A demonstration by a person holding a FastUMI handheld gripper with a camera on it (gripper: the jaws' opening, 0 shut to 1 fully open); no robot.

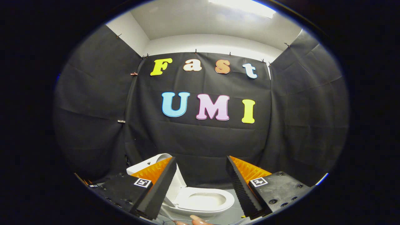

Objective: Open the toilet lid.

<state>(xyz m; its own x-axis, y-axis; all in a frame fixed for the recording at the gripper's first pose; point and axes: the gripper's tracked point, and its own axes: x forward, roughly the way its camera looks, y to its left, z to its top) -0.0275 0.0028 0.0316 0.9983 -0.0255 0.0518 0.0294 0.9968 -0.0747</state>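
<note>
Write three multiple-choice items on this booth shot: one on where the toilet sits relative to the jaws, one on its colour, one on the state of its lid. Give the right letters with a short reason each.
1. Where is the toilet relative to the gripper?
A. Beyond the jaws, seen through the gap between them
B. Clamped between the jaws
C. Behind the camera

2. What colour is the toilet?
A. Black
B. White
C. Blue

3. How does the toilet lid stand?
A. Flat down over the seat
B. Raised, with the bowl exposed
C. Lying on the floor

Answers:
1. A, the seat and bowl show in the gap, and the jaws stand wide apart with nothing between them.
2. B, seat, bowl and lid are all white against the dark wall.
3. B, the lid stands up behind the left jaw and the open bowl shows.
</note>
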